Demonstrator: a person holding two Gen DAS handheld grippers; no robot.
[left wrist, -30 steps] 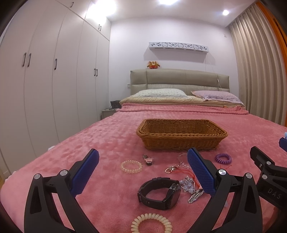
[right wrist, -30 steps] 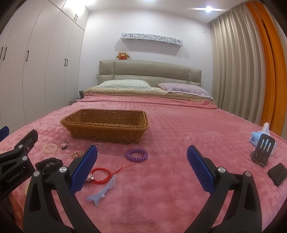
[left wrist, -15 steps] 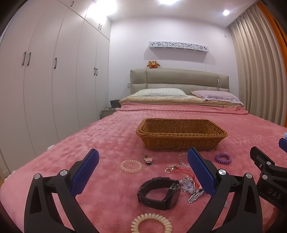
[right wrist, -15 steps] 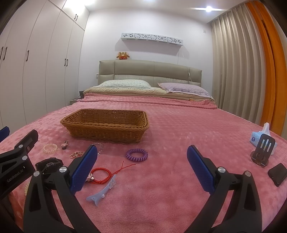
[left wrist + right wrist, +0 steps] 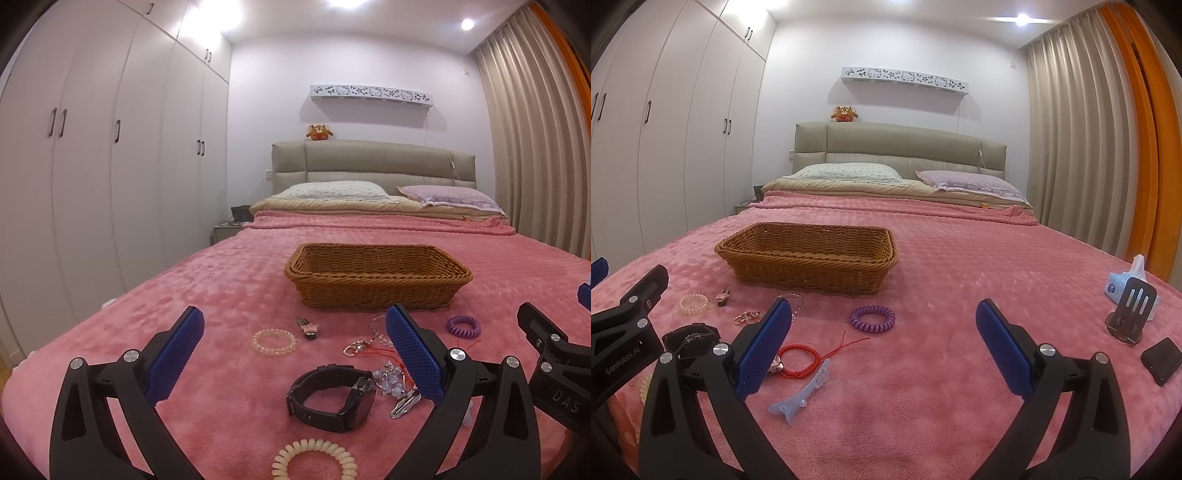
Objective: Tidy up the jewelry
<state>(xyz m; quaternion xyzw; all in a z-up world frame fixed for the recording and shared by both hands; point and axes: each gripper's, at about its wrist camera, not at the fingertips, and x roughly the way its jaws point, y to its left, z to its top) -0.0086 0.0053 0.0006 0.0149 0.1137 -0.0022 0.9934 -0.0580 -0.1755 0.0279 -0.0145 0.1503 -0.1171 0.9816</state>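
Left tool spread wide above the bed, holding nothing; right tool spread too; jewelry scattered before the wicker basket: black watch, beaded bracelet; cream coil tie cut off below; red cord partly hidden behind right tool's finger.
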